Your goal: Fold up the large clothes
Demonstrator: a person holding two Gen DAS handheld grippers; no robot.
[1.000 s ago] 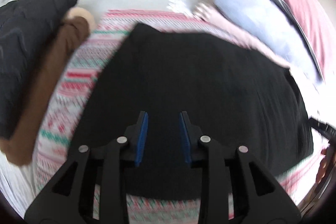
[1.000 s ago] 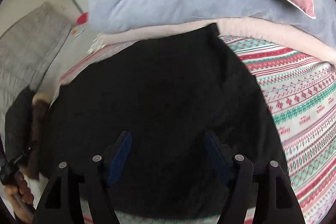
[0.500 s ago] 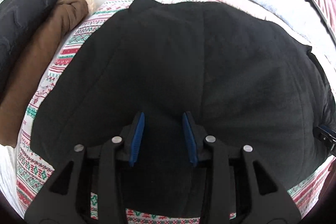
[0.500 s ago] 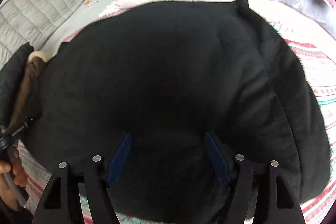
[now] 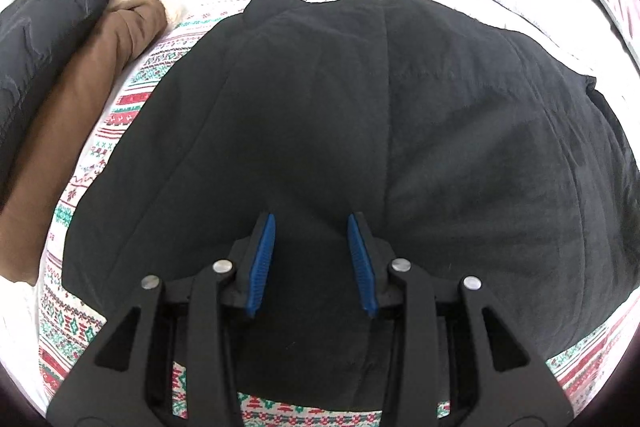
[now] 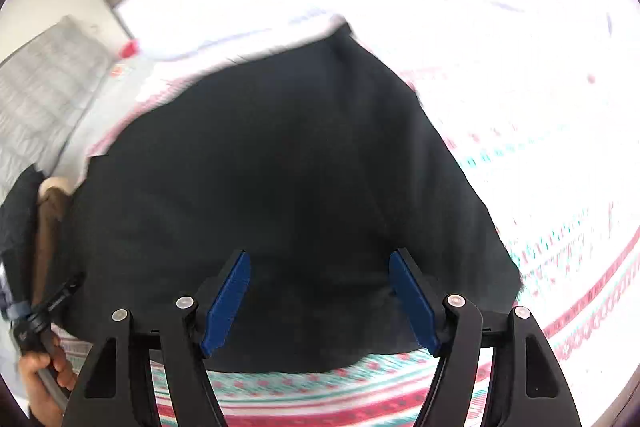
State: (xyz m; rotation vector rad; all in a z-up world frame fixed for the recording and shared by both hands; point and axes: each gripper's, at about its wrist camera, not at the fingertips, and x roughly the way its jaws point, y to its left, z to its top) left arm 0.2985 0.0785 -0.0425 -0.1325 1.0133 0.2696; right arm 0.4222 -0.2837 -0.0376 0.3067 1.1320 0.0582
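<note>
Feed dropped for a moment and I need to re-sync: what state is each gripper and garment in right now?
Left gripper: open, empty, over the garment.
Right gripper: open wide, empty.
Large black padded garment: lying spread on the patterned blanket, not gripped.
Red, green and white patterned blanket: laid flat under the garment.
Brown folded garment: lying beside the blanket, untouched.
Dark quilted item: lying next to the brown one.

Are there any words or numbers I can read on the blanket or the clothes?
None can be read.
Patterned blanket: only shapes and stripes show; any small lettering is too blurred to read.
Black garment: no label or print visible.
Brown garment: no text visible.
Strap by the hand: tiny marks, too blurred to read.
</note>
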